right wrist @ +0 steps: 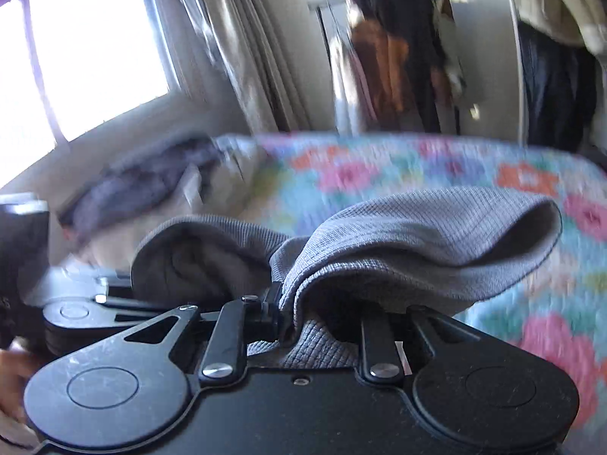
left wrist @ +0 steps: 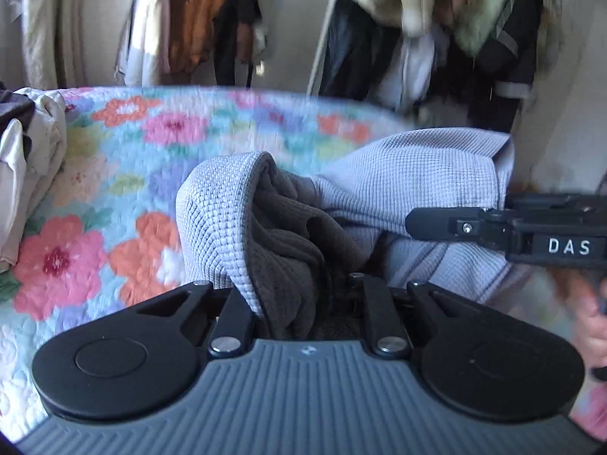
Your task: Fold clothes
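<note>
Mid-fold: left tool (left wrist: 299, 295) and right tool (right wrist: 322, 318) each pinch the grey garment (left wrist: 398, 178) above the bed (left wrist: 114, 144); next, lay it flat.

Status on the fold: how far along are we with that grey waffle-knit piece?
Done: light and dark clothes lie piled at the far left of the floral quilt; whether they're folded is unclear. In hand: both tongs, left and right, grip the grey waffle-knit garment, lifted and bunched above the quilt. Left: lay it flat and fold it; no crease visible yet.
</note>
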`<state>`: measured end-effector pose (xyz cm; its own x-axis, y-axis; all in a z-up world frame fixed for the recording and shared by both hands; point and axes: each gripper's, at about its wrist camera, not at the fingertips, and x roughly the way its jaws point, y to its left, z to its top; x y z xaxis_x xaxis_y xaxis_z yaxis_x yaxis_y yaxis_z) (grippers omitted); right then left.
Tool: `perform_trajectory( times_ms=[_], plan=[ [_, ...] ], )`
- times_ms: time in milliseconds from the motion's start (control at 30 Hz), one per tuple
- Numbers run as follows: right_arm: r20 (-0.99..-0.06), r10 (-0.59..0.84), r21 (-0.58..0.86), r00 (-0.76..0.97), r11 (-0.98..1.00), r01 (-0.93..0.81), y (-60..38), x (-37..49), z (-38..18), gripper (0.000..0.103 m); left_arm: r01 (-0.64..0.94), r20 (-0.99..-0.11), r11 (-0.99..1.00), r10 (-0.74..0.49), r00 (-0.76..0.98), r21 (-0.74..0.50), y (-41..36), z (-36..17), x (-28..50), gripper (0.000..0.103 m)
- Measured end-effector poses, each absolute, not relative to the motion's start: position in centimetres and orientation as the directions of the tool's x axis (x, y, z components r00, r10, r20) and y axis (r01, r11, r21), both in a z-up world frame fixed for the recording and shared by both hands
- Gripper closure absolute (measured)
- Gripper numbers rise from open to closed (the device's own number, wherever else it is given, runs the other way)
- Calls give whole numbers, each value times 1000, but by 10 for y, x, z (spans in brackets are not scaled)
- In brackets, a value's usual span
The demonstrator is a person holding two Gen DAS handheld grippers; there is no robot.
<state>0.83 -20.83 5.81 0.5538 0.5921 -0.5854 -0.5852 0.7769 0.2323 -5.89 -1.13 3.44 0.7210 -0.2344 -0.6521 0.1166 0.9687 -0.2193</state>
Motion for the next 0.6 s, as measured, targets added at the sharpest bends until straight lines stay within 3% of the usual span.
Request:
perform_trajectory(
  times_ms=[100,167,233,433,600],
  plan=[
    [-709,564,329,424,796,-508,-204,13,-24,77,50,-759,971,-214,616,-233,-6,-29,-53,88],
    [-701,605,416,378,777,-473,-212,10,-48,75,28,-769,969,-213,603,-246,2,-46,-61,88],
    [-684,617,435,389,773,-462,-220,4,-40,65,23,-761,973,-193,619,-229,9,-41,-66,88],
    [-674,598,421,435,794,-439,-239,-10,-13,50,-60,-721,988,-62,690,-143,31,-27,-57,88],
    [-714,570,396,406,808,-437,-239,-21,-25,49,-175,-709,973,15,705,-153,64,-32,-49,88]
  ],
)
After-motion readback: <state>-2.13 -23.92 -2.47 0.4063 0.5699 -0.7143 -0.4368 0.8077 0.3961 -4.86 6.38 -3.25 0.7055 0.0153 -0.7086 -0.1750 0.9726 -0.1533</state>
